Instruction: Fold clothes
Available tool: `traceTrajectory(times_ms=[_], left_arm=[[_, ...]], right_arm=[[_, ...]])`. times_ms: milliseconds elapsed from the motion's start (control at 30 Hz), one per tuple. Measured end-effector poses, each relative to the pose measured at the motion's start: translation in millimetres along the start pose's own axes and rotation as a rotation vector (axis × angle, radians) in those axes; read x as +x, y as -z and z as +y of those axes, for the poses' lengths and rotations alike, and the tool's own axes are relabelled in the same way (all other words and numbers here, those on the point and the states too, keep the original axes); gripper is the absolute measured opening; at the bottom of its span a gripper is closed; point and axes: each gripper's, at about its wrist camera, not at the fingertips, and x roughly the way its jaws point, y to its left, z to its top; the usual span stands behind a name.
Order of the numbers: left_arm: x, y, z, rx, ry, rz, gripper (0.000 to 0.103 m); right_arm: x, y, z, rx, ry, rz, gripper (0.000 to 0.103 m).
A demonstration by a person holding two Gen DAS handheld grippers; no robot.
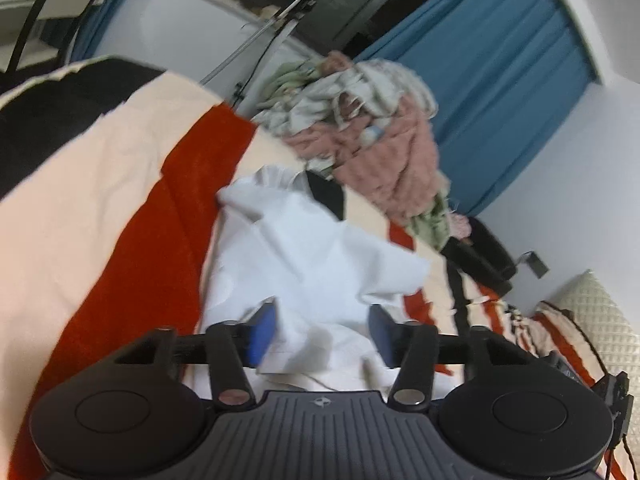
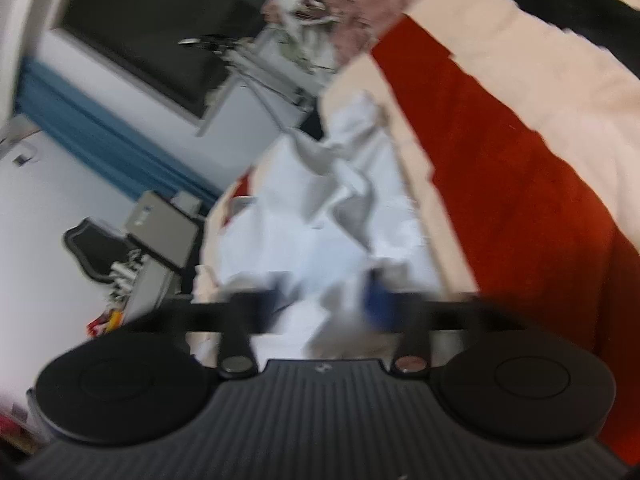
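A crumpled white garment (image 1: 304, 256) lies on a bed covered by a cream, red and black striped blanket (image 1: 120, 200). My left gripper (image 1: 322, 330) is open, its blue pads (image 1: 262, 334) spread just above the near edge of the garment, with cloth lying between and under them. In the right wrist view the same white garment (image 2: 332, 208) lies ahead. My right gripper (image 2: 324, 300) is open over its near end; this view is blurred by motion.
A pile of pink, green and patterned clothes (image 1: 360, 120) sits at the far end of the bed. A blue curtain (image 1: 500, 80) and a white wall stand behind. A pillow (image 1: 596, 312) lies at right. A desk with clutter (image 2: 152, 240) stands beside the bed.
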Motion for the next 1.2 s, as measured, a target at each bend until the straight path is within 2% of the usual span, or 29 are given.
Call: traceTrajectory(times_ms=[67,167,200,300,367,400,467,500,567,667,900,1000,1200], left_arm=[[-14,4,-10,0.035,0.020,-0.012,0.066],[-25,20,-30,0.156,-0.023,-0.007,0.066],[-27,26,-36,0.193,-0.045,0.002,0.066],[-20,40,-36,0.233,-0.098,0.032,0.064],[-16,49,-36,0.259,-0.133,0.053,0.063],[-13,54,-36,0.272,-0.151,0.063,0.063],[-9,63,-36,0.299,-0.186,0.084,0.058],[-7,68,-36,0.311,-0.204,0.094,0.057],[2,72,-31,0.313,-0.248,0.101,0.047],[10,77,-24,0.316,-0.277,0.098,0.045],[9,76,-24,0.315,-0.279,0.093,0.045],[8,74,-24,0.303,-0.274,0.089,0.045],[12,71,-25,0.325,-0.294,0.057,0.045]], right_arm=[[-14,3,14,-0.051,-0.027,-0.028,0.089],[-24,15,29,-0.170,0.033,-0.021,0.087],[-27,19,34,-0.211,0.056,-0.018,0.072],[-37,31,50,-0.333,0.125,-0.006,0.046],[-36,42,49,-0.395,0.179,0.011,0.043],[-35,47,46,-0.409,0.200,0.025,0.038],[-33,54,39,-0.404,0.212,0.058,0.026],[-31,57,36,-0.396,0.211,0.074,0.024],[-25,62,32,-0.394,0.224,0.100,0.023],[-15,69,28,-0.431,0.293,0.090,0.012],[-19,55,14,-0.407,0.440,-0.046,0.012],[-23,49,9,-0.379,0.477,-0.081,0.016],[-31,50,20,-0.392,0.431,-0.096,0.017]])
